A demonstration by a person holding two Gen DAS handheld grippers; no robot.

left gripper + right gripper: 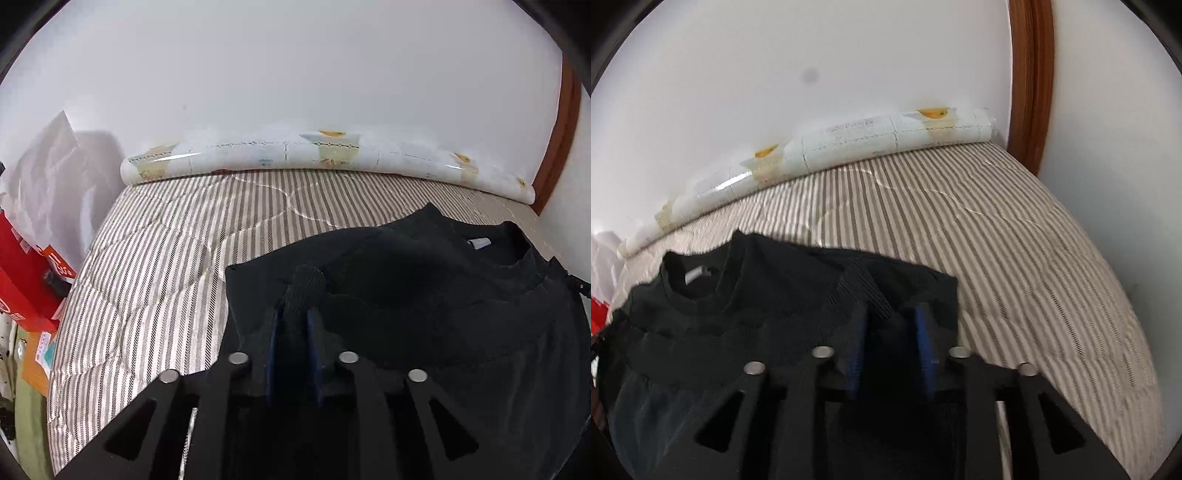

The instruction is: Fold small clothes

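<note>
1. Left hand-held gripper (295, 314) is clamped on a bunched cuff of the black top (424, 288), right at its fingertips.
2. Right hand-held gripper (892, 314) has a ribbed cuff between its pads, but I can't tell if they're pressing it.
3. One top, lying on the bed (166, 258). Its collar sits ahead, between both grippers, neither nearer.
4. Beyond: one patterned roll (295, 155) against the wall.
</note>
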